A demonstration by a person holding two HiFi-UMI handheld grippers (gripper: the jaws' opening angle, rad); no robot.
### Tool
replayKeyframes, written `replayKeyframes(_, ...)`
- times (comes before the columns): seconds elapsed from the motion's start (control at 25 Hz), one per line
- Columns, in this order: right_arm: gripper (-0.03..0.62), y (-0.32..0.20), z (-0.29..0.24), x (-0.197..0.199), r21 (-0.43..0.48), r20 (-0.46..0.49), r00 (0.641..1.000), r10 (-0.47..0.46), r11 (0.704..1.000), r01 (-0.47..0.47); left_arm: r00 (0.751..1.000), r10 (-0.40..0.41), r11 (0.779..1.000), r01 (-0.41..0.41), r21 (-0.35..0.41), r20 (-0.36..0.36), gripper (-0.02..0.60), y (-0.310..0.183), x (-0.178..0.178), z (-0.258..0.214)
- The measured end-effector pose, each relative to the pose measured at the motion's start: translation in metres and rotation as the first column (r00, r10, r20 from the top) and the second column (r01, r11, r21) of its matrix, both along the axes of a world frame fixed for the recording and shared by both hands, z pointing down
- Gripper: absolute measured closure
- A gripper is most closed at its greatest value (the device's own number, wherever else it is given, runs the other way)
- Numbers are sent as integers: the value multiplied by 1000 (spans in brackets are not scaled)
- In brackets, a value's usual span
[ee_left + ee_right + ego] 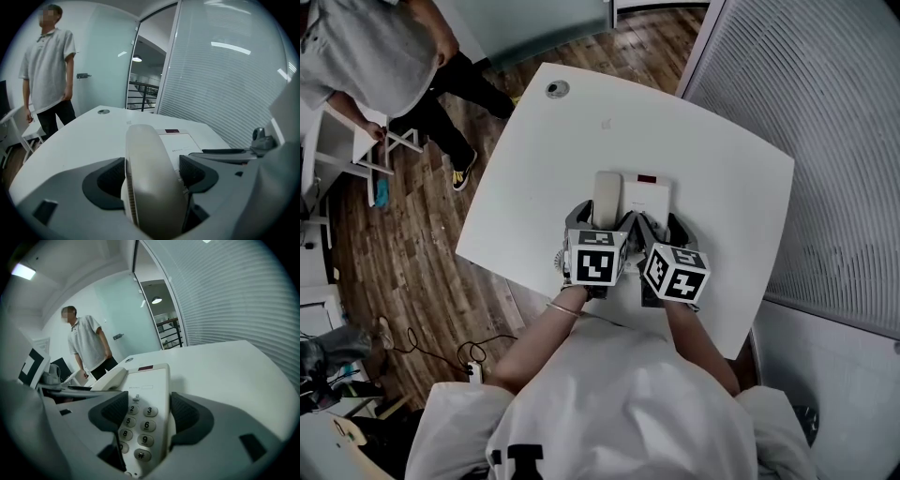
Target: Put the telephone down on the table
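Telephone (pixel 649 195) looks light, stiff and slick to us; left hand-held gripper (pixel 605 217) clamps its handset (pixel 145 164), right hand-held gripper (pixel 659 223) its keypad base (pixel 140 404).

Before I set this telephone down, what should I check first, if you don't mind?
1. Jaws of left gripper clamp the handset: ok.
2. Jaws of right gripper clamp the telephone base: ok.
3. Bare table around the telephone base: ok.
4. Whether telephone base rests on the table: cannot tell.
5. A bystander stands apart from the table: ok.
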State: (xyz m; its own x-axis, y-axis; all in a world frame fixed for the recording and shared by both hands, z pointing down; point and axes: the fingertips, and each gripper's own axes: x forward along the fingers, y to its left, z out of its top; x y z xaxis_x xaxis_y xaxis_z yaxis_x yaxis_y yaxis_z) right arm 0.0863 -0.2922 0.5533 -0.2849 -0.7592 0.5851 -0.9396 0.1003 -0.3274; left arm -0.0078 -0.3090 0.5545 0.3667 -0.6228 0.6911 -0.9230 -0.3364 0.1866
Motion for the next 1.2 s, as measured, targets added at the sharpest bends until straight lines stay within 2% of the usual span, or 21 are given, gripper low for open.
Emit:
replayKeyframes(0.32,290,-3,-23,1,107,-74,997,-17,994,25,999,-30,998,31,56,-24,215,7,-9,-14)
replayKeyframes(0.56,293,-5,-62,-3,229,-60,998,-30,973,43,997,-51,981,62,186,-64,218,3,-15,-60)
replayKeyframes(0.64,314,-6,-78,-5,269,-47,998,-30,962,42,995,-53,971,70,230,-81,280,1,-16,-78)
replayKeyframes(0.76,352,-5,-101,-8,321,-33,999,-28,947,37,992,-55,955,85,283,-113,318,-1,-15,-102)
replayKeyframes(0.84,401,-4,-115,-9,356,-29,999,-28,934,36,988,-53,945,96,312,-145,361,-2,-14,-118)
replayKeyframes(0.96,458,-3,-135,-14,398,-28,999,-31,916,40,981,-47,928,113,356,-190,440,-2,-14,-141)
replayKeyframes(1.08,484,-3,-146,-18,422,-22,999,-36,906,42,977,-36,915,116,387,-209,527,-2,-15,-155)
replayKeyframes(1.2,525,-5,-153,-20,440,-4,999,-32,897,31,974,-7,904,103,415,-227,554,-1,-12,-165)
